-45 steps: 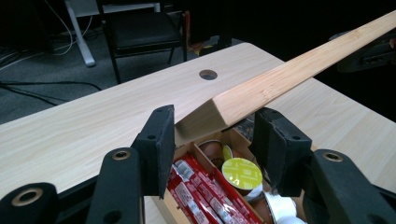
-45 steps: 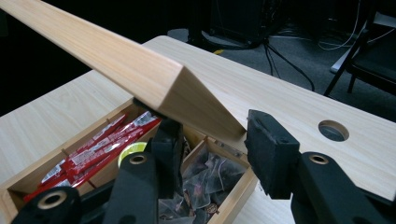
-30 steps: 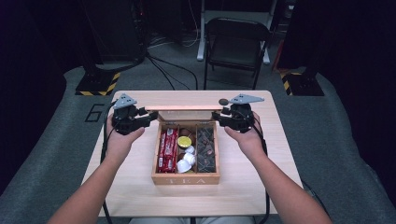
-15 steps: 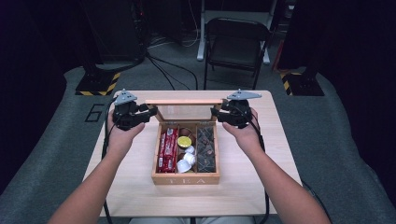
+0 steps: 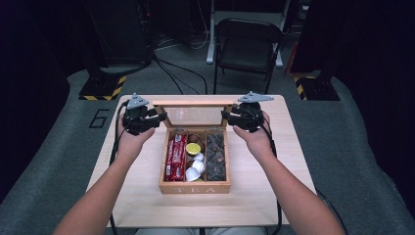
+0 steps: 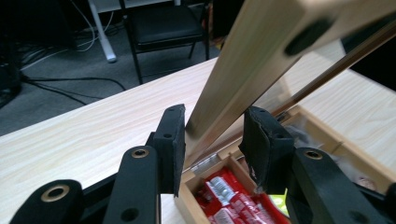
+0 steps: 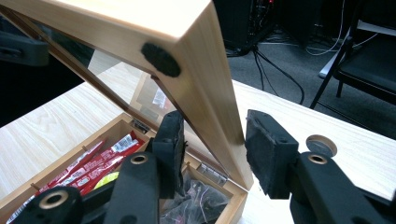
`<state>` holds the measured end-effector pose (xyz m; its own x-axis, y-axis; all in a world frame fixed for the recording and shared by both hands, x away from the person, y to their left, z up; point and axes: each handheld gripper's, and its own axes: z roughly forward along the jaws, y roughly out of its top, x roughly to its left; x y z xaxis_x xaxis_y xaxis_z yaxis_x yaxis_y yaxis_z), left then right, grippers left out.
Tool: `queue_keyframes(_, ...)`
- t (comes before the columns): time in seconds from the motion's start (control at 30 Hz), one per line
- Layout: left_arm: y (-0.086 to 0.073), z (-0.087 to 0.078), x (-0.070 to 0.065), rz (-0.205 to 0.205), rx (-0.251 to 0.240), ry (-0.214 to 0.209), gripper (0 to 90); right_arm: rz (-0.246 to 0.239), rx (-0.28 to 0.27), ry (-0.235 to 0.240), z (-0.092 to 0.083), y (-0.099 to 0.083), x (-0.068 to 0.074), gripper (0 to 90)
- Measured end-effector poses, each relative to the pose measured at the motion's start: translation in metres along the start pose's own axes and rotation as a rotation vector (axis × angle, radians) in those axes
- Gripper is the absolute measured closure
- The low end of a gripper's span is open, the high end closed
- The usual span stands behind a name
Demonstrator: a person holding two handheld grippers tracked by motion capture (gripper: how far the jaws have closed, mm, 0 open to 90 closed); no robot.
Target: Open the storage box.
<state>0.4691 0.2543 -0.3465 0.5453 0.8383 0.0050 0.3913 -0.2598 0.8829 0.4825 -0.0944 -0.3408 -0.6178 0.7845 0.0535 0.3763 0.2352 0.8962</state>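
A wooden box marked TEA sits mid-table with its glass-paned lid raised at the back. Inside lie red packets, a yellow pod, white pods and dark bags. My left gripper is shut on the lid's left side rail, its pads against the wood after closing in. My right gripper clamps the right side rail; its jaws have just been closing on it.
The light wooden table has bare surface on both sides of the box. A small round cap lies on the table behind the right gripper. A black folding chair and striped stand bases stand on the floor beyond.
Both grippers and the lid's top rail sit slightly higher in the picture than a second ago. More of the glass pane shows.
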Motion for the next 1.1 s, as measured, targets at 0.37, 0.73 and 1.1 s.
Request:
queue_keyframes(0.37, -0.002, 0.011, 0.008, -0.029, -0.003, -0.023, 58.9, 0.013, 0.000, -0.010, 0.004, 0.004, -0.002, 57.5)
queue_keyframes(0.73, -0.002, 0.015, 0.013, -0.050, 0.001, -0.027, 61.6, 0.007, -0.002, -0.016, 0.008, 0.007, -0.004, 56.5)
queue_keyframes(1.1, -0.002, 0.017, 0.015, -0.056, -0.006, -0.027, 62.2, 0.009, 0.000, -0.007, 0.015, 0.008, -0.007, 54.6)
